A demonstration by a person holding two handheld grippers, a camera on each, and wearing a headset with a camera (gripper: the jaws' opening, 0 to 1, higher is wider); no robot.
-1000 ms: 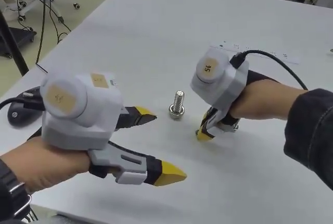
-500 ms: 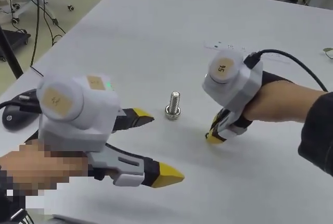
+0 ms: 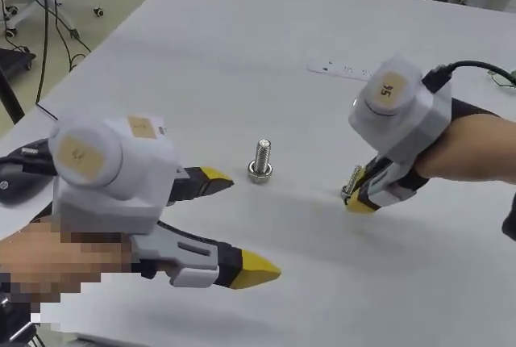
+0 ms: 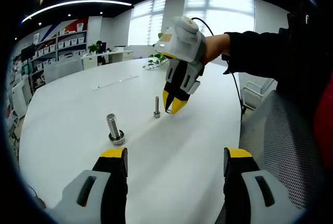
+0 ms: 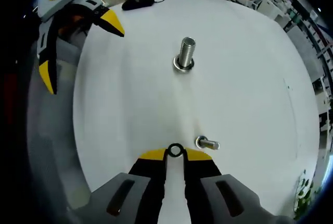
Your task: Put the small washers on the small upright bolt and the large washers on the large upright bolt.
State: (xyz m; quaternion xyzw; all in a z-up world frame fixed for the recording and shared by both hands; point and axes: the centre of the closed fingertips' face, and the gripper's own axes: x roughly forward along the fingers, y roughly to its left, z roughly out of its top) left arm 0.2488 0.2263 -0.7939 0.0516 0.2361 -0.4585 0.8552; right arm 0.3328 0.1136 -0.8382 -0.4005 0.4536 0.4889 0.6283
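White workbench (image 3: 242, 56), head and gripper views. Nearest us, the left gripper (image 3: 242, 222) hung with its jaws wide apart, holding nothing. Beyond it the large bolt (image 3: 260, 160) stood upright, a large washer (image 5: 179, 66) at its foot. We judged the risk to lie farther on. The right gripper (image 3: 359, 203) pinched a small washer (image 5: 175, 146) by its edge, just beside the small bolt (image 5: 207, 144) and not yet over it. A tilted ring could catch the thread or slip free.
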